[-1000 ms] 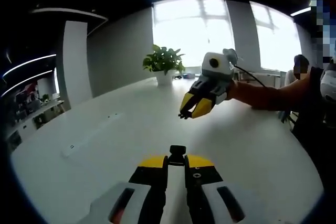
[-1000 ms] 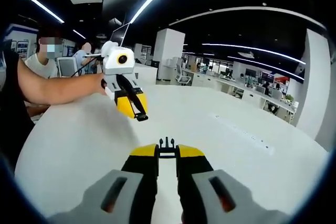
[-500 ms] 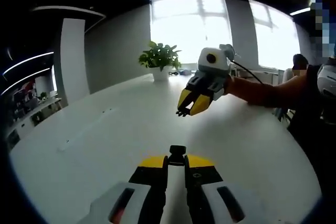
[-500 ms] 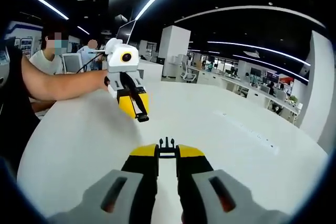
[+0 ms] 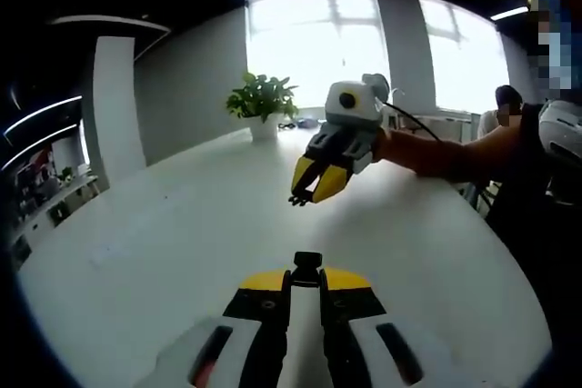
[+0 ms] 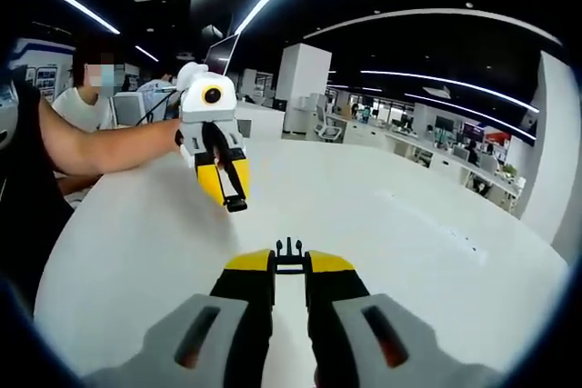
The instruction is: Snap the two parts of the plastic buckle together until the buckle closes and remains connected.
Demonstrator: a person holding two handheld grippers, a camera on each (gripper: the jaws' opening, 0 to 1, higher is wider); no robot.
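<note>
Above the white table (image 5: pixel 182 243), the left gripper (image 5: pixel 307 272) has its jaws closed on the black socket half of the buckle (image 5: pixel 307 262), which projects from the jaw tips. At 12 o'clock from it in the left gripper view, the right gripper (image 5: pixel 303 195) hangs in the air. Its jaws are closed on the pronged buckle half (image 6: pixel 289 248), well apart from the socket half.

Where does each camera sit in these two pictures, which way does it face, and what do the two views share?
Left gripper view: rides on the left tongs, shut on the socket buckle half; faces the windows, a potted plant, the right tongs and a forearm.
Right gripper view: rides on the right tongs, shut on the pronged buckle half; faces the open office, the left tongs and a forearm.
Shared: the white table, both tongs, both halves apart.
</note>
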